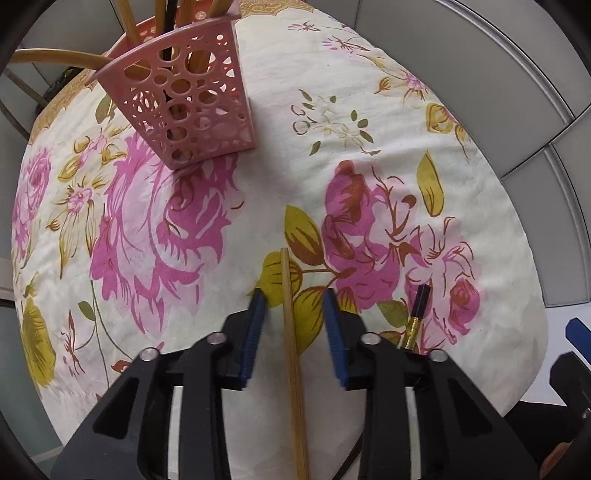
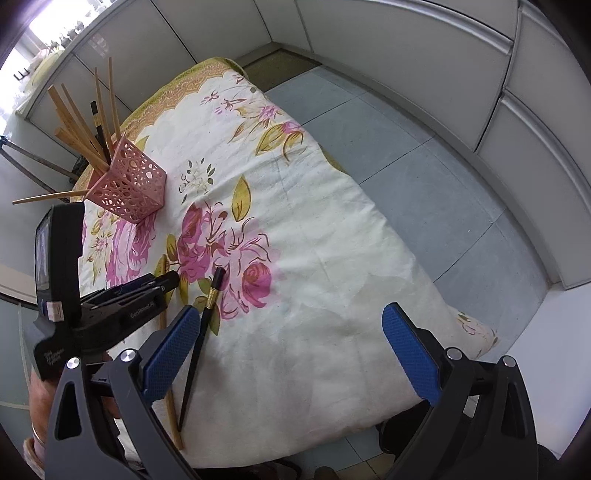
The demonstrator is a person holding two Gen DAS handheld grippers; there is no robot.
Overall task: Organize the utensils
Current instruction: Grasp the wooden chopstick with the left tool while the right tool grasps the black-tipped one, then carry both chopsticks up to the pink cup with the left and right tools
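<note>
At the far left of the flower-printed cream cloth (image 1: 266,192) we see the pink perforated plastic holder (image 1: 192,99) standing upright, with several bamboo chopsticks and one black one (image 1: 162,22) leaning out of it. Nearer us, the left gripper (image 1: 294,295) points down at the cloth with its blue pads apart. A single pale bamboo chopstick (image 1: 291,339) lies lengthwise between them, and as far as we can tell it touches neither pad. Just beside it to the right lies a black chopstick with a gold band (image 2: 207,317), close to the inner finger of the right gripper (image 2: 291,309), whose jaws stand wide apart over bare cloth, holding nothing.
</note>
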